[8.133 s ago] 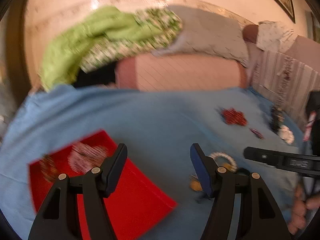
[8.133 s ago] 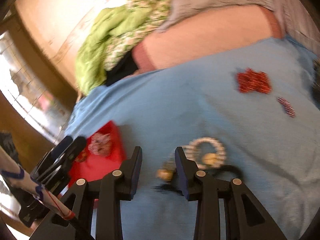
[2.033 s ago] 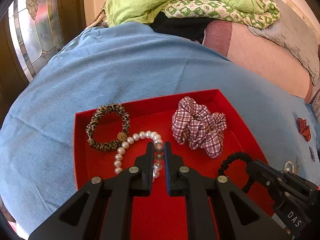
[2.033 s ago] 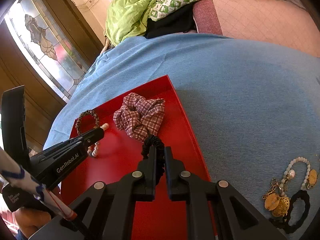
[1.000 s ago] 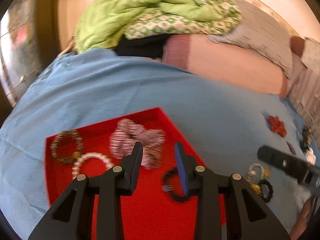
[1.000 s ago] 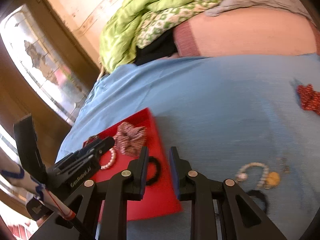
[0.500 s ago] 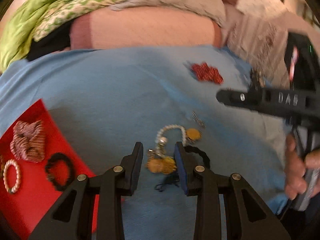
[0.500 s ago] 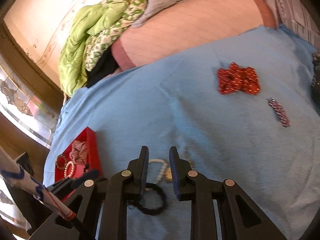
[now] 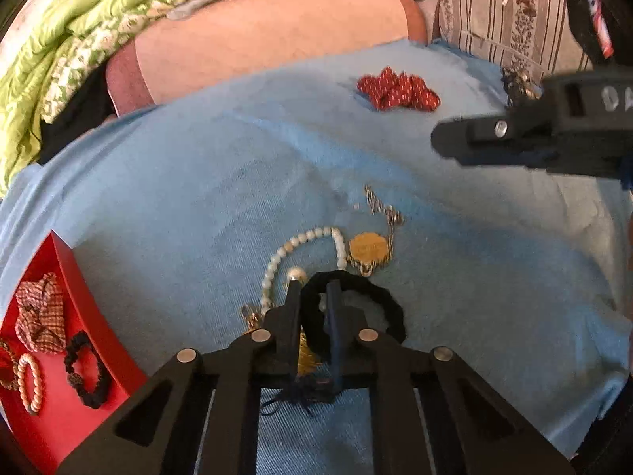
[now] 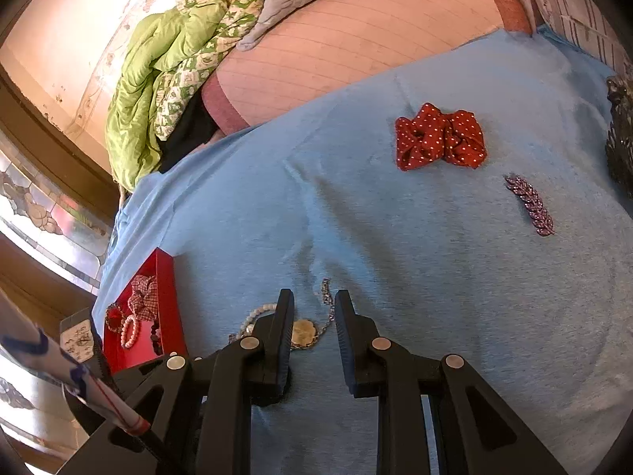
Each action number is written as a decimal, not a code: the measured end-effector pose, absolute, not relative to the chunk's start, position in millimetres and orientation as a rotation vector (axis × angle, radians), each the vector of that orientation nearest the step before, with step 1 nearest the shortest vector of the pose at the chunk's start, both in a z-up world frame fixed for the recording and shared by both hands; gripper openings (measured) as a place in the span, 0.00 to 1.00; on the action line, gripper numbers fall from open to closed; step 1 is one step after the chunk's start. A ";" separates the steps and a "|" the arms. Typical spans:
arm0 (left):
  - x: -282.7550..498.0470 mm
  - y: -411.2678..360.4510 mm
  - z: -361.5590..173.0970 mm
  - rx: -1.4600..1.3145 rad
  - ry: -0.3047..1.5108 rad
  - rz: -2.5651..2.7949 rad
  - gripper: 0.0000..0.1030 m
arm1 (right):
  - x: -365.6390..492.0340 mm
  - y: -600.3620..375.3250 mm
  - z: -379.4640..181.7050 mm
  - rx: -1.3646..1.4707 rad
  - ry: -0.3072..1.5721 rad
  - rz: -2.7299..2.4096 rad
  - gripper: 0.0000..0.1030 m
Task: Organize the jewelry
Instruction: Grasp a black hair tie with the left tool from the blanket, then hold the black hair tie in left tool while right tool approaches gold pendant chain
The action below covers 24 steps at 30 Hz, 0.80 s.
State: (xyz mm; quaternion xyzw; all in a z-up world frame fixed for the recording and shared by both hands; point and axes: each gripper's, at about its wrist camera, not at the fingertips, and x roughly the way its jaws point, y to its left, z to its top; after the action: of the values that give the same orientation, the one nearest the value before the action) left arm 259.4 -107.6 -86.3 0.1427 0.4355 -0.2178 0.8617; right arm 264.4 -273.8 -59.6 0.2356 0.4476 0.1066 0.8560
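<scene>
My left gripper (image 9: pixel 312 289) is shut on a black hair tie (image 9: pixel 379 301) lying on the blue cloth (image 9: pixel 198 198), beside a pearl bracelet (image 9: pixel 277 265) and a gold pendant on a chain (image 9: pixel 368 247). The red tray (image 9: pixel 87 308) at lower left holds a plaid scrunchie (image 9: pixel 39 316), a pearl bracelet and a black hair tie. My right gripper (image 10: pixel 312 304) is open and empty, hovering over the gold pendant (image 10: pixel 302 332). The red tray (image 10: pixel 166 301) shows at the left in the right wrist view.
A red dotted scrunchie (image 10: pixel 439 136) and a sparkly hair clip (image 10: pixel 530 204) lie further out on the cloth. A dark ornate piece (image 10: pixel 621 146) sits at the right edge. Pillows and a green quilt (image 10: pixel 166 63) are piled behind.
Both grippers left the red tray, where the right one dropped a black hair tie, and moved right to the jewelry pile. My left gripper has closed on the second black hair tie.
</scene>
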 end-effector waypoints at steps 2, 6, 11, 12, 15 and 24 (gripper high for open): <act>260.8 -100.8 -76.9 0.245 0.894 -0.472 0.10 | 266.1 -273.7 -62.6 0.496 0.949 0.231 0.22; 264.9 -76.2 -46.5 0.091 0.820 -0.514 0.10 | 270.4 -269.7 -71.4 0.504 0.977 0.245 0.22; 270.5 -41.8 -20.6 -0.010 0.731 -0.462 0.10 | 275.8 -252.2 -83.4 0.465 1.022 0.281 0.22; 272.3 -37.7 -19.0 -0.016 0.729 -0.446 0.10 | 277.3 -248.6 -86.7 0.455 1.037 0.286 0.22; 275.7 -27.2 -20.1 -0.024 0.738 -0.419 0.10 | 281.1 -237.0 -99.3 0.404 1.091 0.279 0.22; 276.1 -19.7 -23.8 -0.013 0.754 -0.404 0.10 | 282.7 -198.9 -105.3 0.155 1.065 0.259 0.43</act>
State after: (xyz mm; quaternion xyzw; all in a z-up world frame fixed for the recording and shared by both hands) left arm 276.1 -19.7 -23.8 -0.0064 0.3654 -0.1961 0.9099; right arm 282.7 -198.9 -105.3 0.0736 0.5056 0.1232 0.8508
